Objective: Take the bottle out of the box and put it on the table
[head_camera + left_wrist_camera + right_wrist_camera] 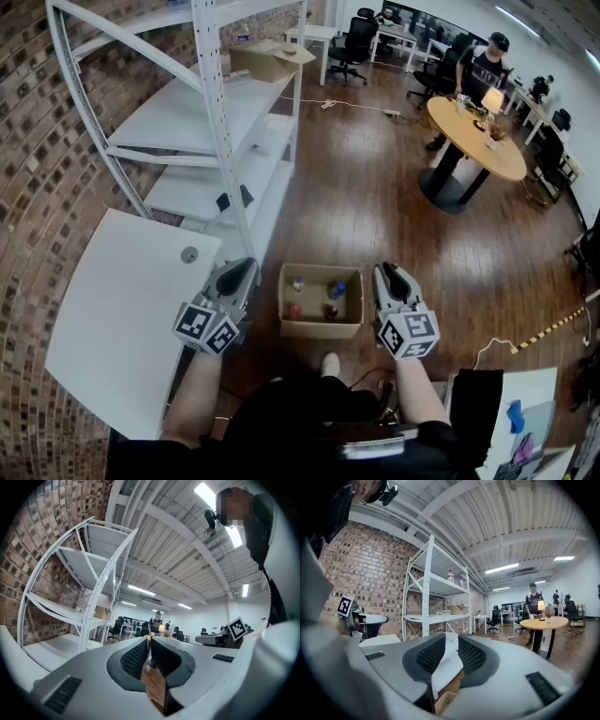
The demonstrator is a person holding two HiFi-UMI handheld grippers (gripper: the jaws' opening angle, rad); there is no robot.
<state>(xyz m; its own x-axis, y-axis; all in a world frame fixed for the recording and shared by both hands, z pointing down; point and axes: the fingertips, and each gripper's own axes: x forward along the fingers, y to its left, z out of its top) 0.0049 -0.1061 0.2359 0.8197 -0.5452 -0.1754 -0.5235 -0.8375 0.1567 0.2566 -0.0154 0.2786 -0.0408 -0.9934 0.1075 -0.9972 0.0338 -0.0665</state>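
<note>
An open cardboard box [320,325] sits on the wooden floor straight ahead of me, and its near corner shows low in the right gripper view [443,702]. Several small bottles stand in it, among them a blue-capped one [336,290] and a red-capped one [294,310]. The left gripper [246,269] hovers just left of the box, beside the white table's [112,319] edge. Its jaws [149,641] are shut with nothing in them. Just right of the box, the right gripper [382,272] hovers shut and empty [449,639].
A white shelving rack [225,122] stands beyond the table, with a cardboard box [272,58] on a shelf. At the far right a person [486,67] is at a round wooden table [473,136]. Office chairs, a floor cable [356,105] and striped tape [553,328] lie around.
</note>
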